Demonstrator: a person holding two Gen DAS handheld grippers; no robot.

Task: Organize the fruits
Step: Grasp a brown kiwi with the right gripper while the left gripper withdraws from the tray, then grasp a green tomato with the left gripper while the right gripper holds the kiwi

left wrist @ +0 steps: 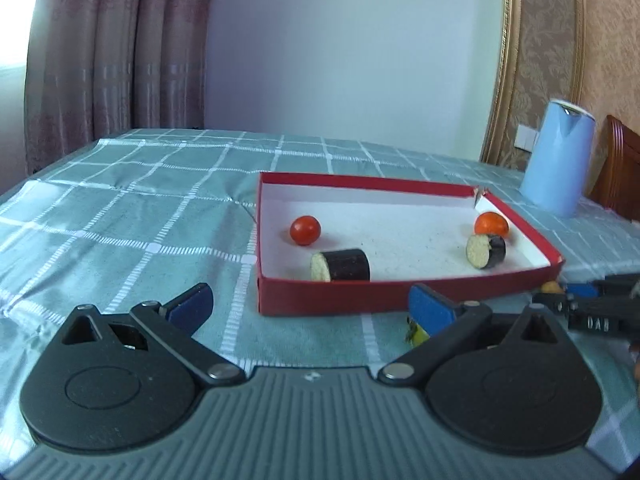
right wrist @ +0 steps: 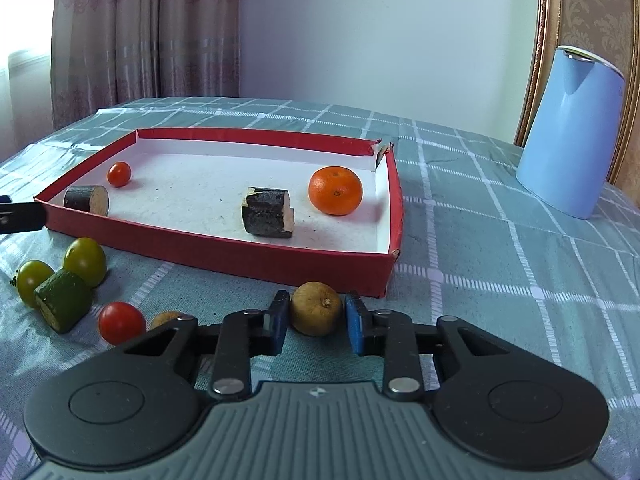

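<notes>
Left wrist view first: the left gripper (left wrist: pixel 310 306) hangs with its jaws wide apart and nothing between them, low over the checked tablecloth (left wrist: pixel 120 208), just short of the red box (left wrist: pixel 400 294). Inside the box lie a cherry tomato (left wrist: pixel 305 230), a mandarin (left wrist: pixel 491 224) near the torn far corner, and two dark eggplant pieces (left wrist: pixel 342 265). A blue kettle (left wrist: pixel 558 156) stands beyond the box, well apart.

Over to the right wrist view: the right gripper (right wrist: pixel 316 320) sits right in front of the box's near wall, its blue pads (right wrist: pixel 354 320) drawn in on either side of a small brown longan (right wrist: pixel 316 314). The pads look to be touching the fruit's flanks, so I call that a clamp. Further from the box corner wait another red cherry tomato (right wrist: pixel 122 322), a green cucumber chunk (right wrist: pixel 64 306) and two green tomatoes (right wrist: pixel 85 261).

To do this step well: keep the squeeze gentle, since that round fruit could pop out, lift straight up to clear the box wall, then carry it over the white floor before letting go.
</notes>
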